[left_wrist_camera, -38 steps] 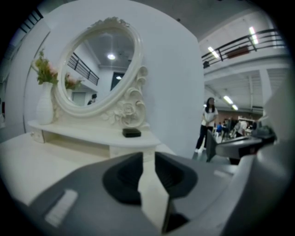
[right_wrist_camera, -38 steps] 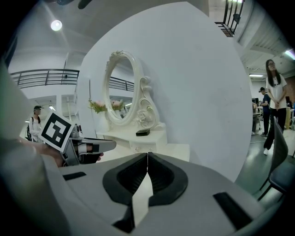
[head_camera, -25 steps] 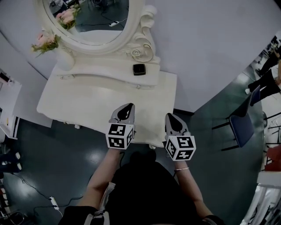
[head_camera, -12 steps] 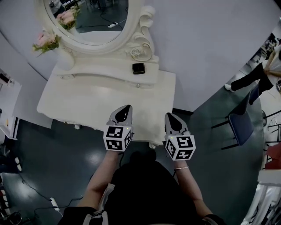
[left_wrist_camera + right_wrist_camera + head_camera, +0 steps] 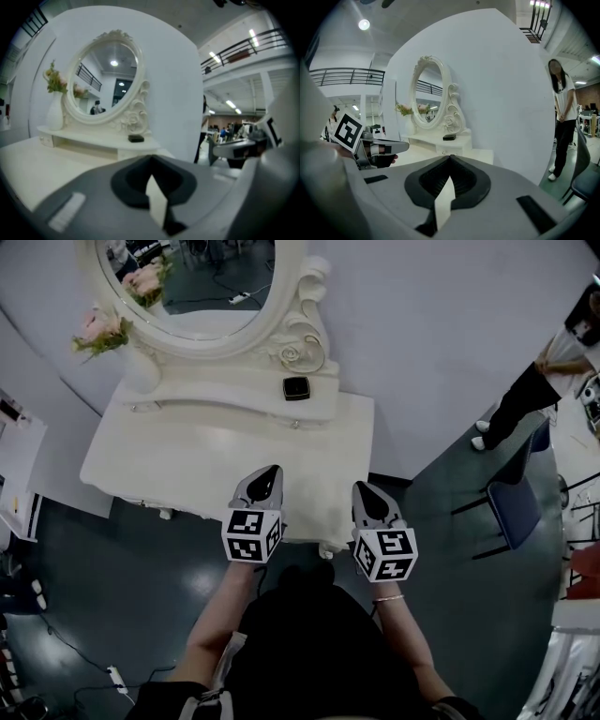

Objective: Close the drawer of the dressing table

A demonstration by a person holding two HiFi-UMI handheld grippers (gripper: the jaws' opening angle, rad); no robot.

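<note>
The white dressing table (image 5: 178, 460) with its oval mirror (image 5: 202, 282) stands in front of me. A low shelf at its back has small drawer fronts with knobs (image 5: 294, 425); they look flush, and I see no drawer pulled out. A small black box (image 5: 297, 387) lies on that shelf. My left gripper (image 5: 272, 469) hovers over the table's front edge, shut and empty. My right gripper (image 5: 361, 487) is beside it to the right, also shut on nothing. In the left gripper view the left gripper (image 5: 151, 157) points at the mirror (image 5: 105, 77); the right gripper (image 5: 450, 157) points at the table (image 5: 454, 152).
A white vase of pink flowers (image 5: 117, 338) stands at the shelf's left end. A blue chair (image 5: 514, 507) and a standing person (image 5: 530, 395) are to the right on the dark floor. A white unit (image 5: 17, 465) stands at the left, and cables with a power strip (image 5: 114, 673) lie below.
Both grippers have stayed in place over the table's front edge. The person at the right edge has walked further up along that edge.
</note>
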